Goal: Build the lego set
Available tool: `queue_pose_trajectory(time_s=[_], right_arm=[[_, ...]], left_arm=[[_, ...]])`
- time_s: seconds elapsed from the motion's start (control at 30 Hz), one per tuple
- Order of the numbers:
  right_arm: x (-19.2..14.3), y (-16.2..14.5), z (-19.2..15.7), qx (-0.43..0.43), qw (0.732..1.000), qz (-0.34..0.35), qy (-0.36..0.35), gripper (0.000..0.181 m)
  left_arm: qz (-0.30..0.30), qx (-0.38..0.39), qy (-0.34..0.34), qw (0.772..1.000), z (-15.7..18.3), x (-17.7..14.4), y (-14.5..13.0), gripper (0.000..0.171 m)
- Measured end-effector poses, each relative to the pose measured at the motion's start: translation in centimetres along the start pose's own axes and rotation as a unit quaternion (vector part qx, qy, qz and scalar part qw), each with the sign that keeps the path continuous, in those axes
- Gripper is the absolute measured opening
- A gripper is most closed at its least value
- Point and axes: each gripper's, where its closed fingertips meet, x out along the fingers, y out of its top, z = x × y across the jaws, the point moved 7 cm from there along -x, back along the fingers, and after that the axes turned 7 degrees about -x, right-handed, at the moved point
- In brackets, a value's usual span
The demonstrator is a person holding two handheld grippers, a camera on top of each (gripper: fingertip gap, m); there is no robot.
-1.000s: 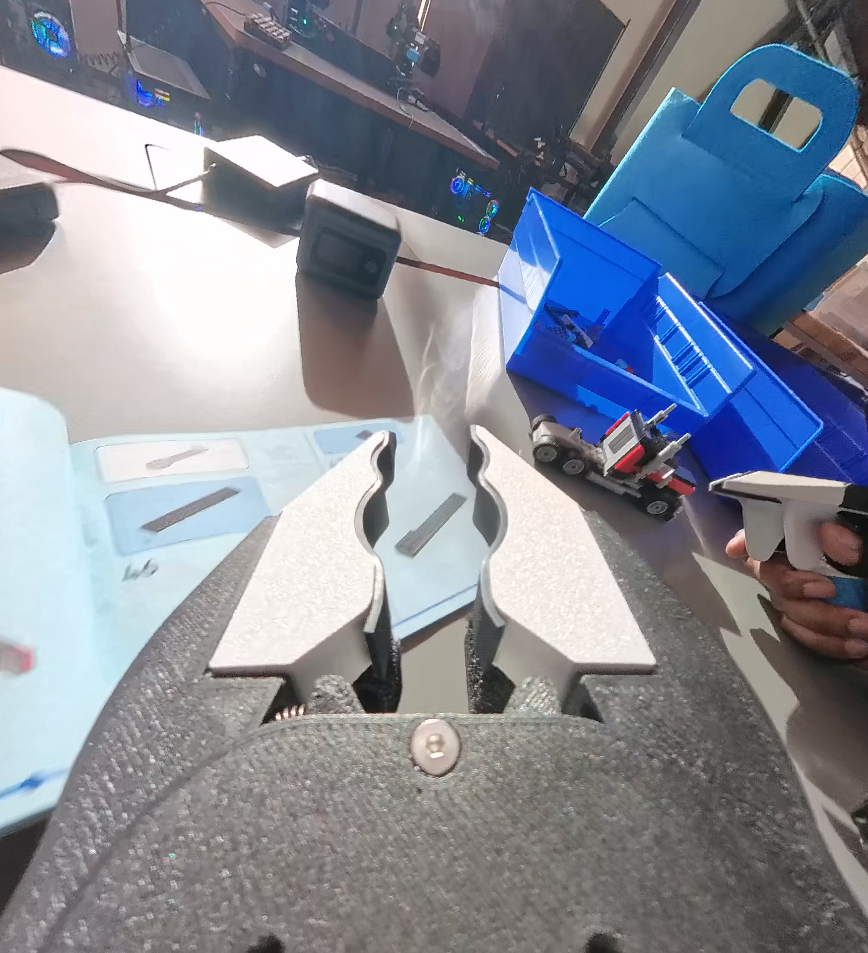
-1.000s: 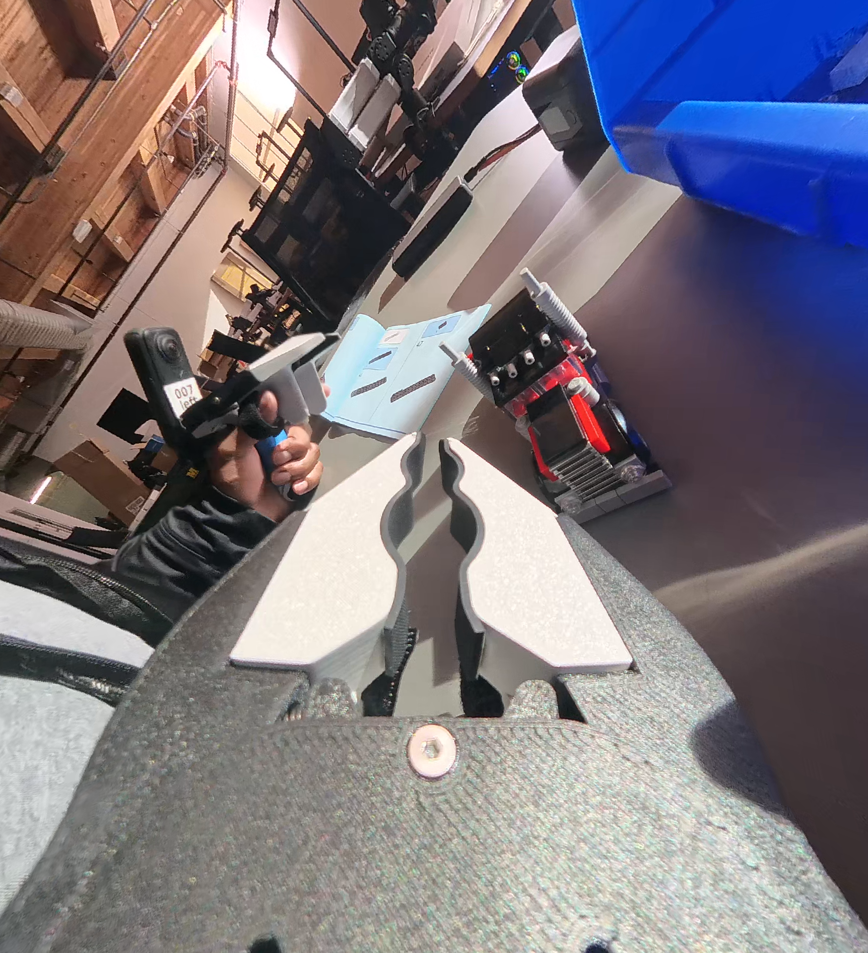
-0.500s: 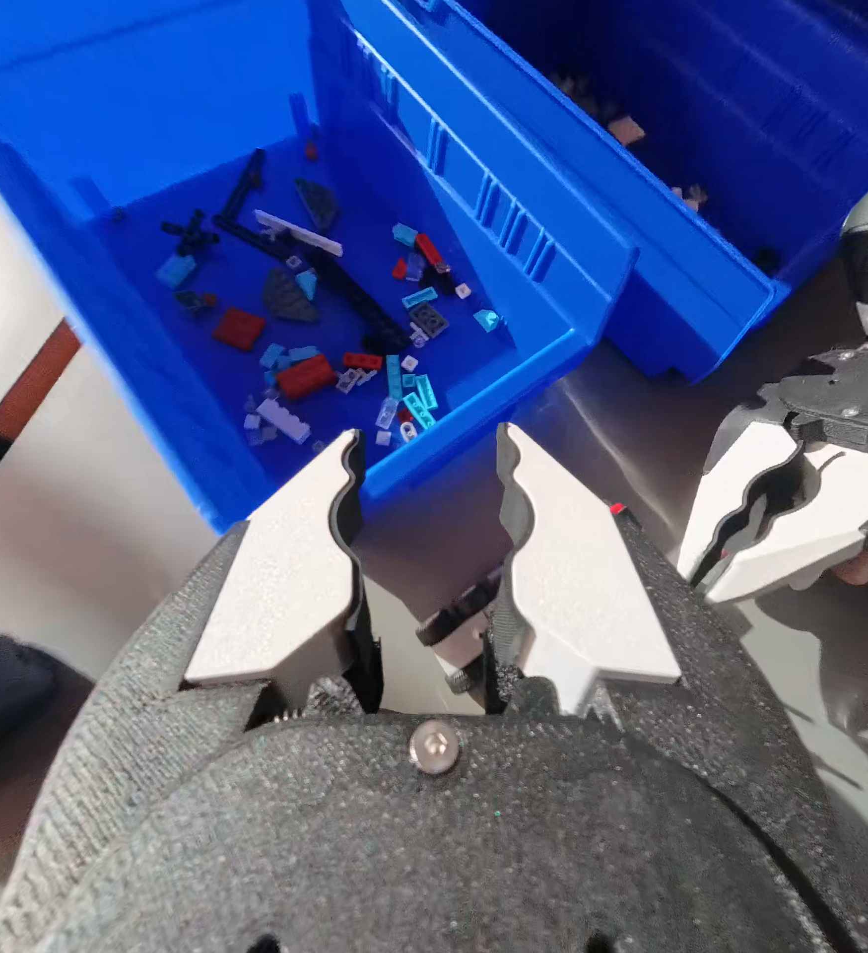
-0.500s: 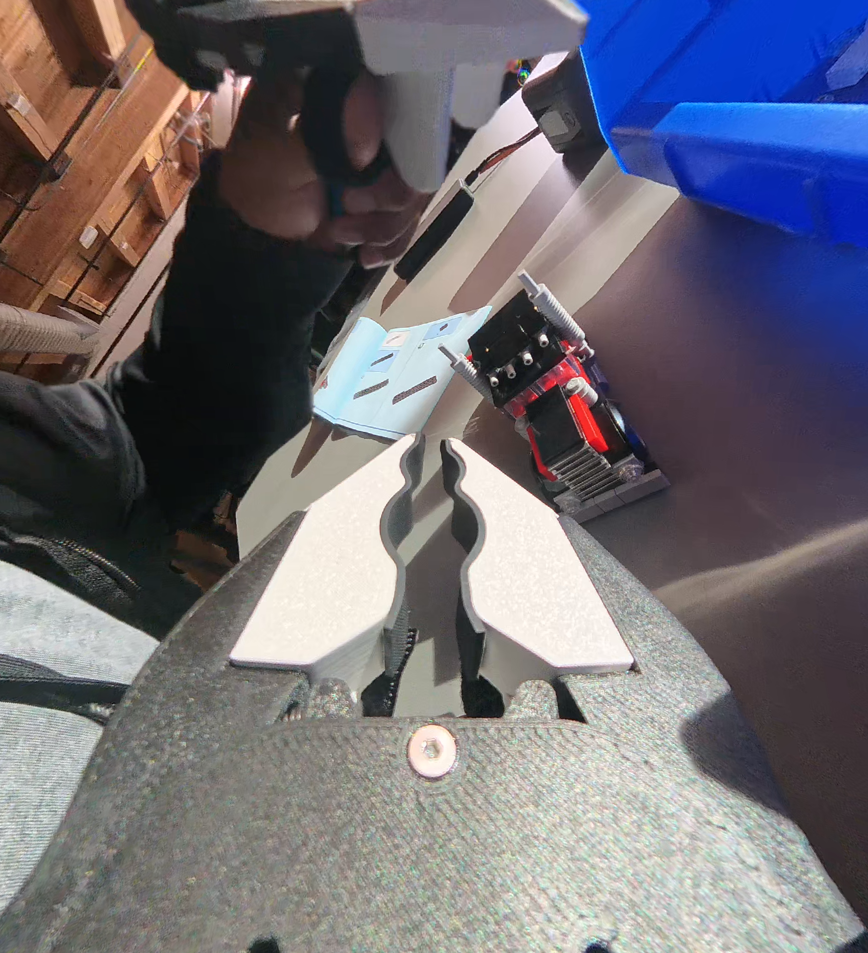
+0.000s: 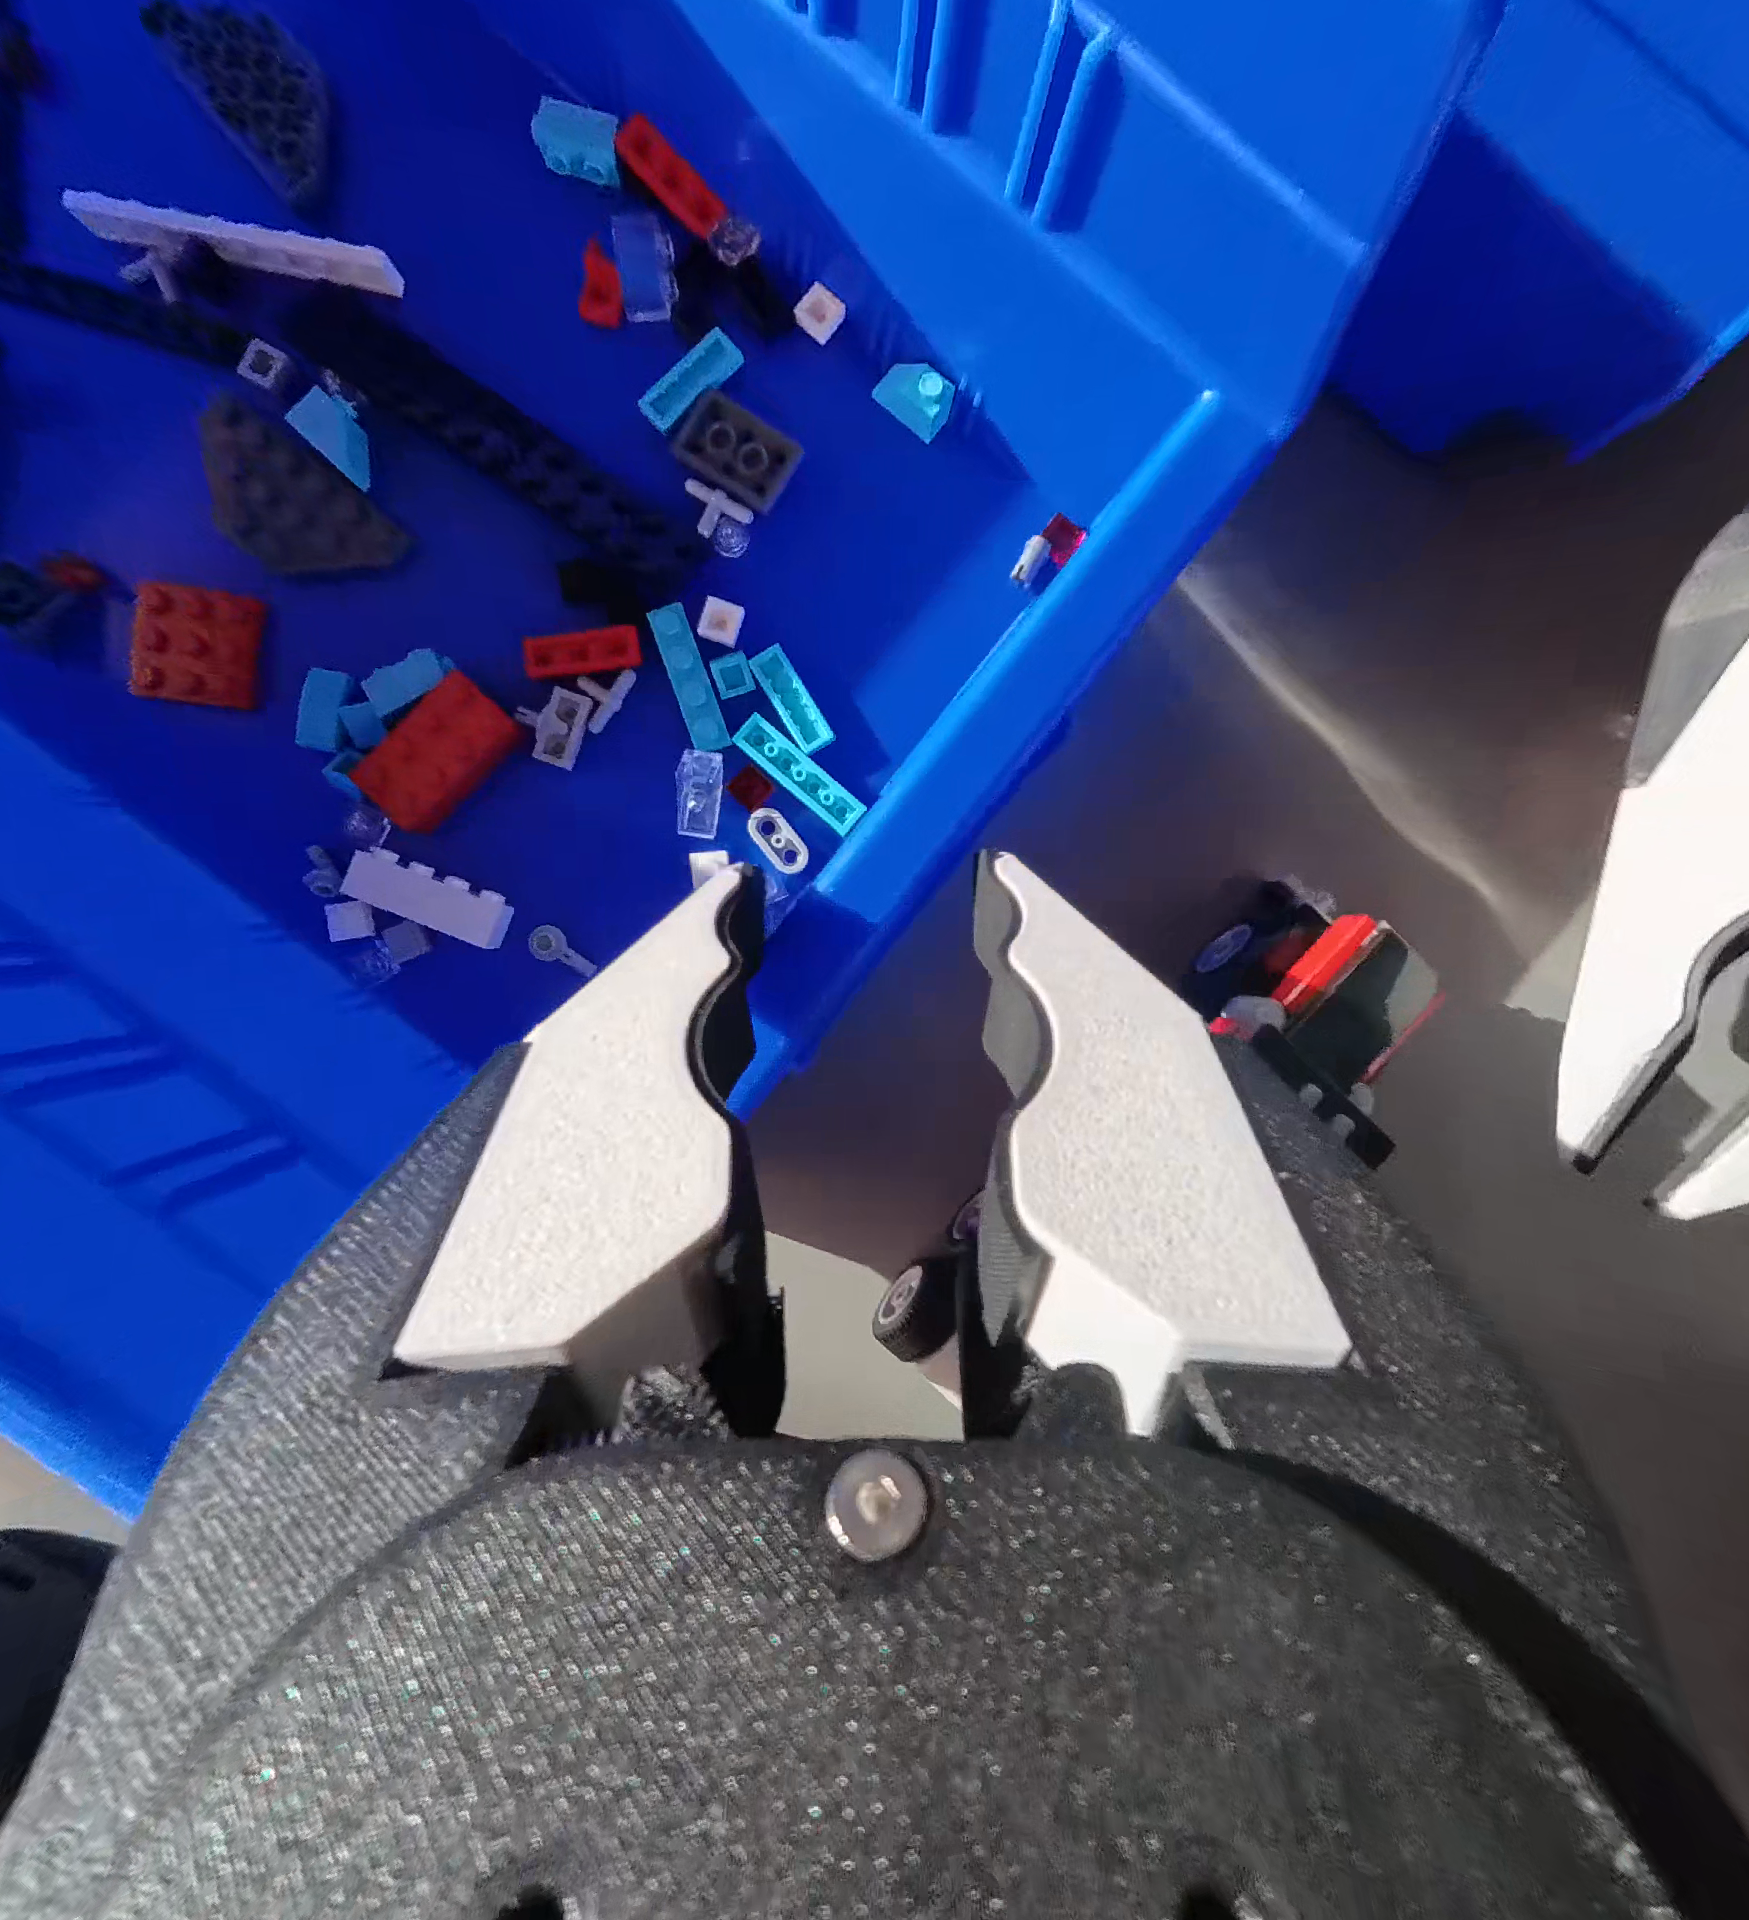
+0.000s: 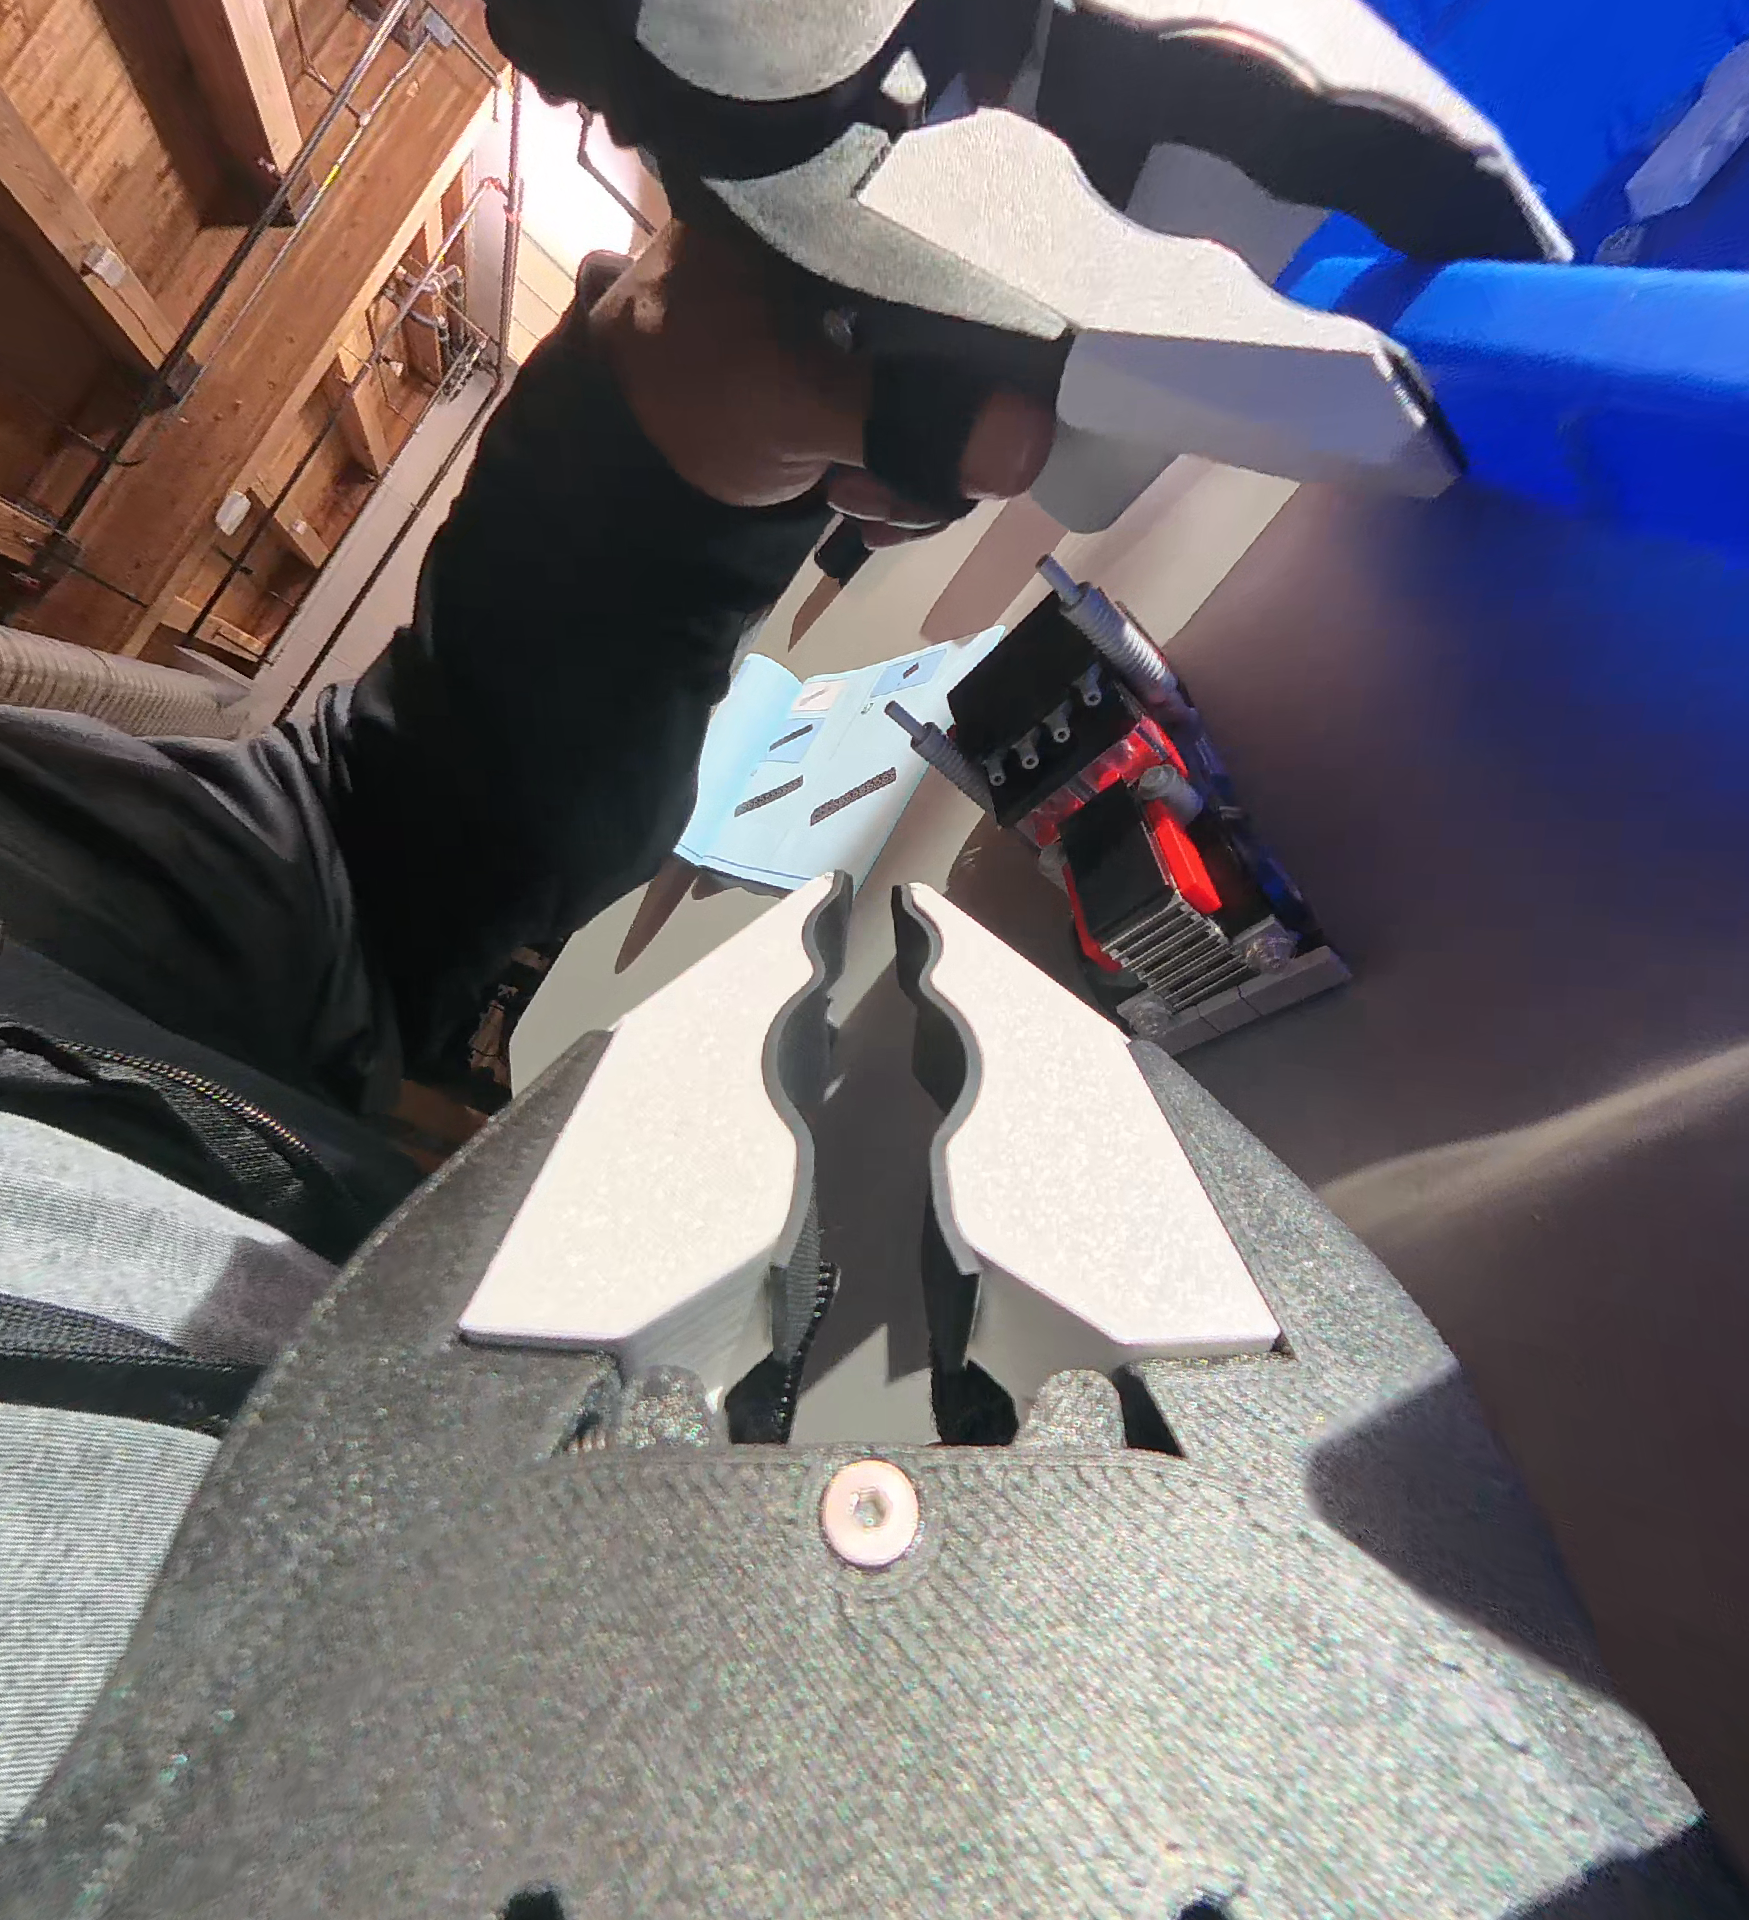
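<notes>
A blue bin (image 5: 1036,644) holds several loose lego pieces, among them a red brick (image 5: 434,764), a white brick (image 5: 428,896) and teal plates. My left gripper (image 5: 865,883) is open and empty, hovering over the bin's near rim and pointing down. The partly built red and black truck (image 5: 1317,987) stands on the table below its right finger, and it also shows in the right wrist view (image 6: 1130,831). My right gripper (image 6: 865,888) is empty, with only a narrow gap between its jaws, low over the table beside the truck. It also shows in the left wrist view (image 5: 1623,1179).
A second blue bin (image 5: 1576,208) stands behind the first. The light blue instruction booklet (image 6: 818,769) lies on the dark table (image 6: 1472,831) beyond the truck. The left gripper's finger (image 6: 1213,343) and a black sleeve (image 6: 537,675) fill the upper right wrist view.
My left gripper swung from the booklet over to the bin, moved closer above its pieces and opened wider. The right gripper has stayed still beside the truck.
</notes>
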Motion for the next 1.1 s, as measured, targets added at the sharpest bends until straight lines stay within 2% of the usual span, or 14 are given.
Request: queue_pose_trajectory(time_s=[0.07,0.53,0.63,0.8,0.93,1.03,1.1], right_arm=[[0.0,0.0,0.0,-0.001,1.0,0.0,-0.001,0.009],[0.0,0.0,0.0,0.0,1.0,-0.001,-0.001,0.009],[0.0,0.0,0.0,0.0,1.0,0.0,0.0,0.009],[0.0,0.0,0.0,0.003,1.0,0.0,0.0,0.01],[0.0,0.0,0.1,0.004,1.0,-0.001,-0.001,0.01],[0.1,0.0,0.1,0.002,1.0,-0.003,-0.003,0.01],[0.1,-0.1,0.1,0.0,1.0,-0.004,-0.006,0.01]], left_arm=[[-0.001,0.001,-0.017,1.0,0.4,-0.1,-0.3,0.037],[-0.018,0.009,-0.058,0.998,1.9,-1.1,-1.7,0.033],[0.03,-0.01,-0.059,0.998,2.0,-2.2,-1.3,0.038],[0.162,-0.091,-0.02,0.982,2.1,-6.2,-1.8,0.046],[0.228,-0.179,0.033,0.957,2.9,-9.4,-6.0,0.049],[0.22,-0.252,0.109,0.936,3.5,-11.0,-12.1,0.052],[0.202,-0.311,0.169,0.913,4.2,-12.2,-16.8,0.054]])
